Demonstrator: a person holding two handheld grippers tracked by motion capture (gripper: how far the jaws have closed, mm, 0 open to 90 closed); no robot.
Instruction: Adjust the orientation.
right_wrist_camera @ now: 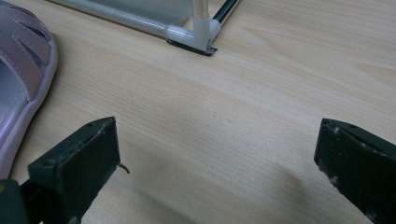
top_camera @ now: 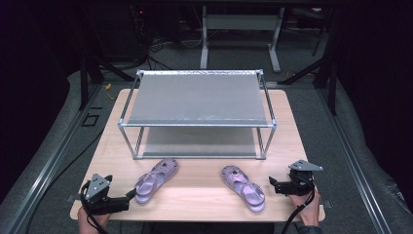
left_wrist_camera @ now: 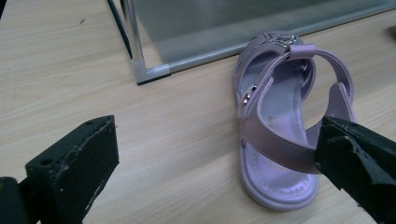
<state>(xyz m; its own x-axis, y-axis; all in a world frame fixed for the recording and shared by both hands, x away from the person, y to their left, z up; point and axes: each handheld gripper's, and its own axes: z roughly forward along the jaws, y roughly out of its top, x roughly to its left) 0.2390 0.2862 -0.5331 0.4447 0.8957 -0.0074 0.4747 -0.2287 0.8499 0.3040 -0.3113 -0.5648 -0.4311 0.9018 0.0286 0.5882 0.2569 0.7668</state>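
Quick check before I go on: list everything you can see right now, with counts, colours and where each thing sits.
sandals: 2, lilac; left sandal and right sandal lie apart on the table's near half, in front of the rack.
rack: 1, silver tubes, two grey shelves, both bare; middle to far part of the table.
table: 1, light wood.
left gripper: 1, black, open, near left corner, by the left sandal's heel.
right gripper: 1, black, open, near right edge, beside the right sandal.

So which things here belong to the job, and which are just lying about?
In the job:
- left sandal
- right sandal
- left gripper, open
- right gripper, open

Lying about:
- two-tier shoe rack, nothing on it
- floor cables
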